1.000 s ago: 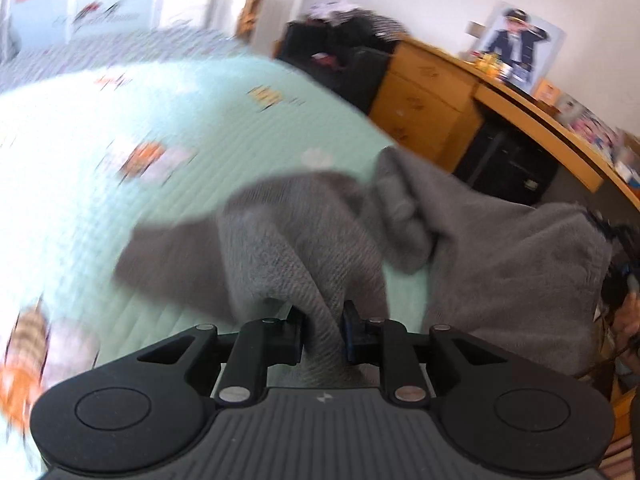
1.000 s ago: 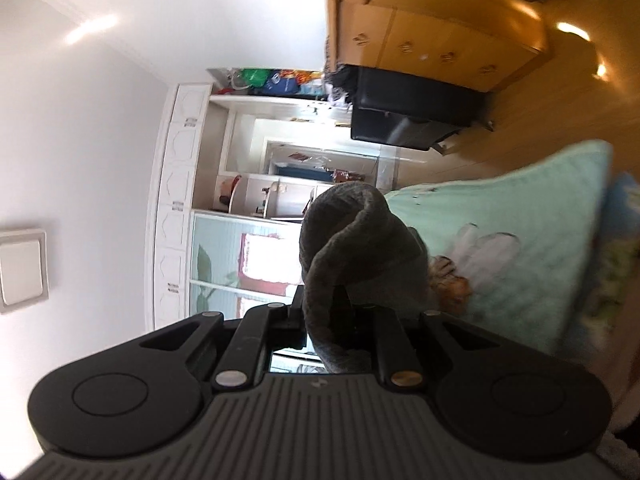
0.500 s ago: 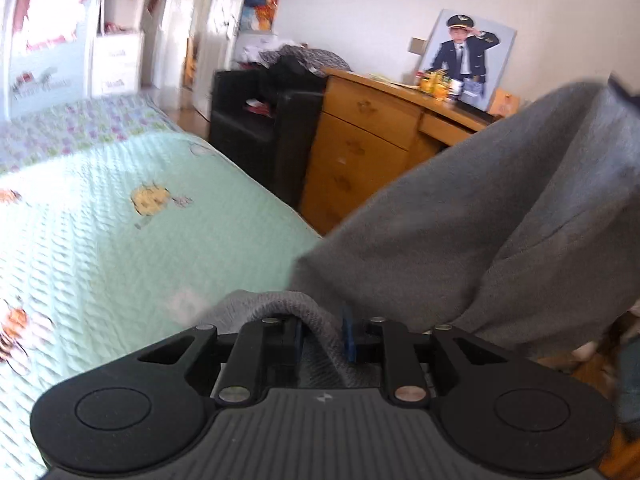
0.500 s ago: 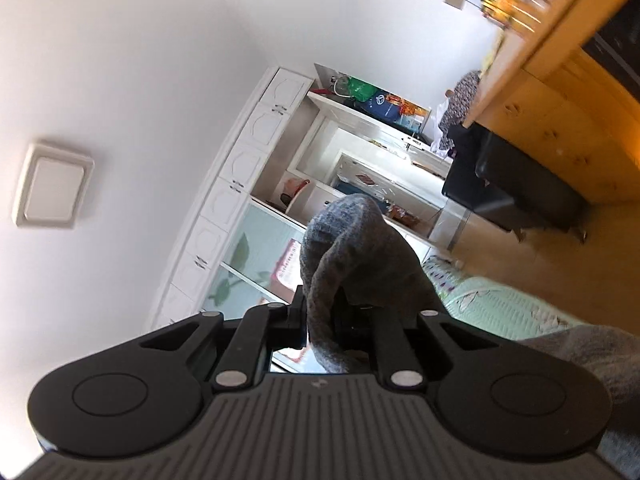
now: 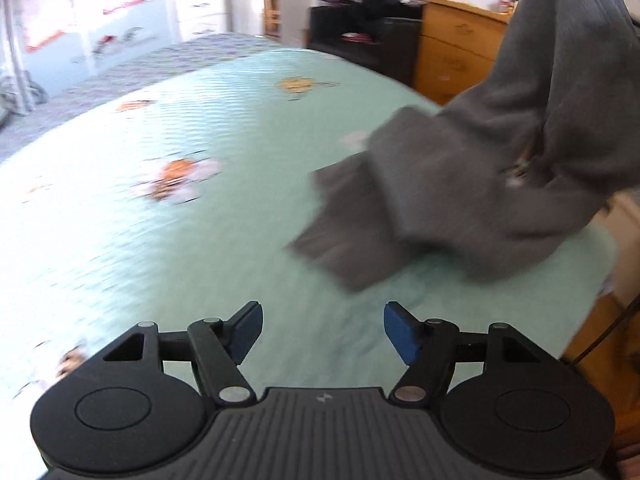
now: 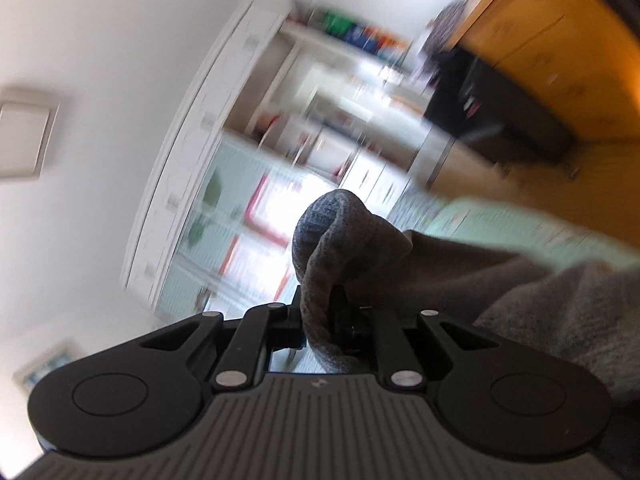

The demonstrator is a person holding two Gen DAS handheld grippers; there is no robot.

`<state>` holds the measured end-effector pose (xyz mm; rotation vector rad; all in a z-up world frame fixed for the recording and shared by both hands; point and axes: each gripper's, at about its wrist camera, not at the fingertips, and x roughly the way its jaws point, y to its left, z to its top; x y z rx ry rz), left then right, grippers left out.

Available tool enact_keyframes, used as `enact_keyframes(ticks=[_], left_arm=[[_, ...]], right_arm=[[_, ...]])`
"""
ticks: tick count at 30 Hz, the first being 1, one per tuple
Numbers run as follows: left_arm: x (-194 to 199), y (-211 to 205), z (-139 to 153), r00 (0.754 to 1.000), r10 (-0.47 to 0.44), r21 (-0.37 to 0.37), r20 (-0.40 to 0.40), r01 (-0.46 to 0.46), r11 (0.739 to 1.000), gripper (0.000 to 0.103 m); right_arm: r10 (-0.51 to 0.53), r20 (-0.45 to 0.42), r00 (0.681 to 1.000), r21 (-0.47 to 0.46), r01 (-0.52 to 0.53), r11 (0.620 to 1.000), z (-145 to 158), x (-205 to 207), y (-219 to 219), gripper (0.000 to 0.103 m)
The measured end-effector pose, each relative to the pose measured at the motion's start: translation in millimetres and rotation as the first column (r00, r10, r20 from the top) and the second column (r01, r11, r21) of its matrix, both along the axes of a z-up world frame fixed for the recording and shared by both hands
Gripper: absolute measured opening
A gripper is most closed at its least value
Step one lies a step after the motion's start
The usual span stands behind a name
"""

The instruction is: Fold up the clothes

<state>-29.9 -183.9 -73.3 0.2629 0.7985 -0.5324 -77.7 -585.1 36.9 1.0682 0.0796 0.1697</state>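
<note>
One grey garment (image 5: 472, 184) hangs from the upper right, its lower part draped on the near right corner of the green bedspread (image 5: 180, 208). The right gripper (image 6: 320, 320) is clamped on a bunched fold of it. The left gripper (image 5: 323, 330) hovers over bare bedspread, jaws wide apart, holding nothing. Beyond the bed stand one wooden dresser (image 5: 456, 56) and one black chair (image 5: 360, 40).

no words, labels, brand names or numbers could be read in either view. the only mark was a small pale emblem moulded on the ribbed body of the left gripper (image 5: 322, 320) and of the right gripper (image 6: 320, 314), too small to make out.
</note>
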Motion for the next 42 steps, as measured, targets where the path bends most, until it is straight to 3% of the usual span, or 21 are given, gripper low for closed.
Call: enact_keyframes(ticks=[5, 10, 14, 16, 18, 20, 21, 24, 26, 29, 31, 36, 39, 42], left_arm=[[-26, 44, -14, 0.997, 0.054, 0.016, 0.047, -0.055, 0.998, 0.073], [-37, 87, -24, 0.992, 0.114, 0.015, 0.049, -0.114, 0.993, 0.073], [-31, 123, -20, 0.980, 0.195, 0.014, 0.049, -0.196, 0.980, 0.073], [-29, 137, -19, 0.971, 0.235, 0.006, 0.047, -0.236, 0.972, 0.073], [-27, 150, -18, 0.961, 0.272, -0.008, 0.041, -0.272, 0.962, 0.073], [-28, 157, -16, 0.956, 0.291, -0.020, 0.043, -0.290, 0.957, 0.073], [-29, 159, -15, 0.954, 0.297, -0.023, 0.041, -0.297, 0.955, 0.073], [-28, 156, -14, 0.952, 0.304, -0.030, 0.037, -0.303, 0.953, 0.073], [-32, 154, -15, 0.955, 0.294, -0.030, 0.034, -0.293, 0.956, 0.074], [-34, 142, -17, 0.959, 0.281, -0.017, 0.025, -0.281, 0.960, 0.074], [-36, 132, -17, 0.965, 0.262, -0.015, 0.012, -0.262, 0.965, 0.075], [-39, 115, -16, 0.972, 0.234, -0.055, -0.037, -0.236, 0.970, 0.076], [-40, 105, -15, 0.974, 0.218, -0.085, -0.068, -0.223, 0.971, 0.080], [-35, 100, -22, 0.960, 0.249, -0.095, -0.130, -0.262, 0.960, 0.080]], right_arm=[[0.200, -0.043, 0.979, -0.070, -0.203, 0.977, 19, 77, 106, 0.014], [0.393, -0.134, 0.910, -0.132, -0.409, 0.903, 19, 143, 229, 0.014], [0.551, -0.226, 0.803, -0.168, -0.589, 0.790, -4, 167, 330, 0.016], [0.618, -0.300, 0.727, -0.197, -0.681, 0.705, -19, 171, 372, 0.028], [0.635, -0.379, 0.673, -0.189, -0.728, 0.659, -34, 166, 395, 0.034], [0.658, -0.436, 0.614, -0.138, -0.768, 0.625, -45, 156, 401, 0.050], [0.668, -0.437, 0.602, -0.123, -0.776, 0.619, -47, 151, 394, 0.054], [0.678, -0.353, 0.645, -0.144, -0.753, 0.642, -35, 125, 357, 0.055], [0.677, -0.304, 0.671, -0.177, -0.738, 0.652, -24, 112, 330, 0.063], [0.616, -0.263, 0.743, -0.226, -0.668, 0.709, -10, 83, 292, 0.064], [0.591, -0.233, 0.772, -0.191, -0.632, 0.751, -13, 67, 266, 0.065], [0.487, -0.198, 0.851, -0.136, -0.516, 0.846, -67, 37, 204, 0.065], [0.402, -0.168, 0.900, -0.037, -0.413, 0.910, -101, 12, 160, 0.065], [0.306, -0.159, 0.939, 0.027, -0.306, 0.952, -122, -18, 120, 0.065]])
